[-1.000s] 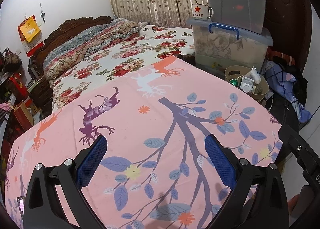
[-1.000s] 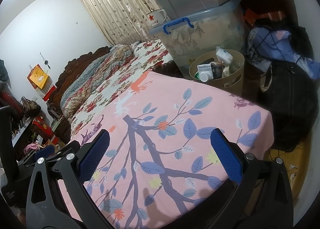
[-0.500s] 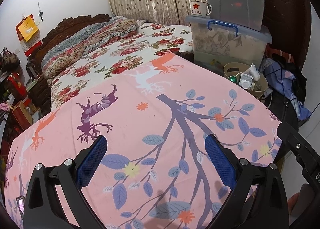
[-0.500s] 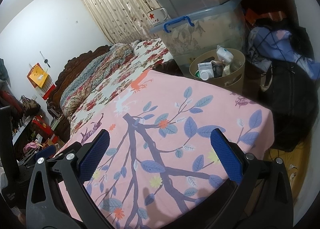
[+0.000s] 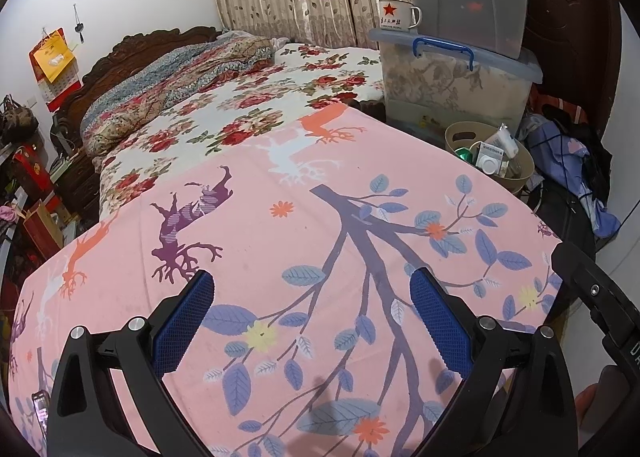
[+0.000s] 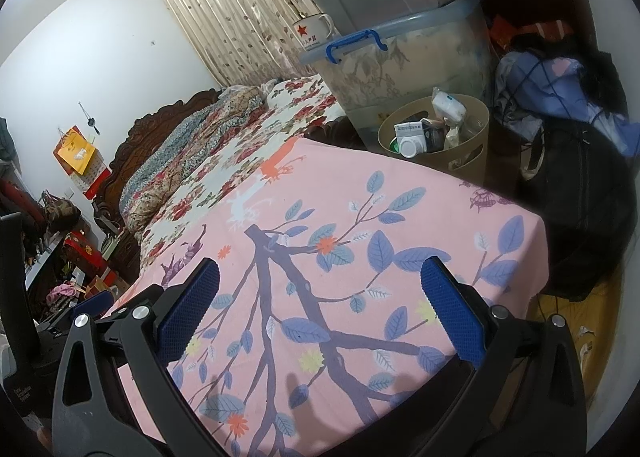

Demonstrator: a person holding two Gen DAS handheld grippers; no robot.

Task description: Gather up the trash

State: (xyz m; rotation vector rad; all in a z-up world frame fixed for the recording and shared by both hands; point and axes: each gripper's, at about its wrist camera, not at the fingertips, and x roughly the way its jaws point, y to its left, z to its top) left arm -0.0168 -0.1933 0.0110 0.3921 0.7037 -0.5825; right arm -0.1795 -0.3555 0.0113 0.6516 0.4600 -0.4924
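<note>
A tan waste basket [image 5: 456, 137] [image 6: 476, 137] stands on the floor past the far right corner of the pink sheet. It holds trash: white packets, a small box, a round white lid. My left gripper [image 5: 312, 321] is open and empty, low over the pink sheet [image 5: 280, 241]. My right gripper [image 6: 320, 309] is open and empty over the near right part of the sheet [image 6: 320, 193]. The right gripper's body shows at the right edge of the left wrist view [image 5: 596, 297].
Two stacked clear storage boxes [image 5: 456, 73] [image 6: 400, 53] stand behind the basket, with a white enamel mug [image 5: 396, 15] on the lower lid. Bags and clothes [image 6: 576, 161] lie on the floor at right. A floral bed [image 5: 240, 109] stretches behind.
Both views have shifted slightly; the basket and boxes sit a little lower in the left wrist view. Both grippers stay open and empty.
</note>
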